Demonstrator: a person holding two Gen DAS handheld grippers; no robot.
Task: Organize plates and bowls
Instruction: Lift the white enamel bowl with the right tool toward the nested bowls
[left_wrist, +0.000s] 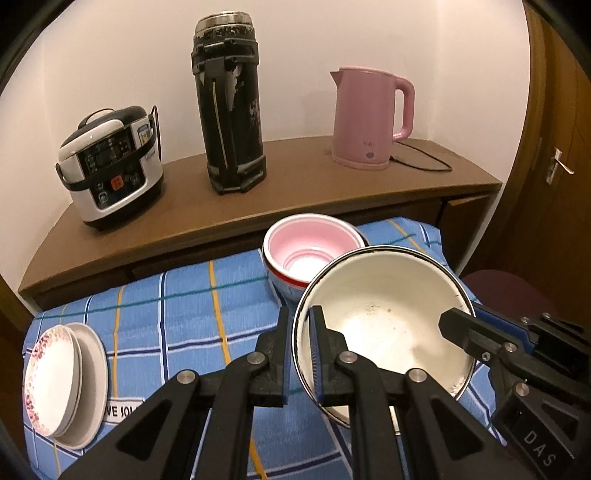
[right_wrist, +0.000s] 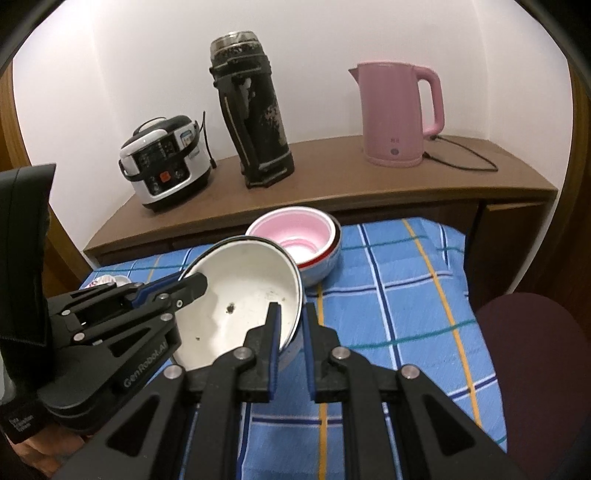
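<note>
A white enamel bowl with a dark rim is held tilted above the blue checked cloth. My left gripper is shut on its left rim. My right gripper is shut on its right rim; it shows in the left wrist view too. The bowl also shows in the right wrist view, with my left gripper on its far rim. A stack of nested bowls, pink inside, stands just behind it. Two stacked plates lie at the cloth's left edge.
A brown sideboard behind the cloth carries a rice cooker, a tall black thermos and a pink kettle with its cord. A dark red stool stands to the right. A wooden door is at the right.
</note>
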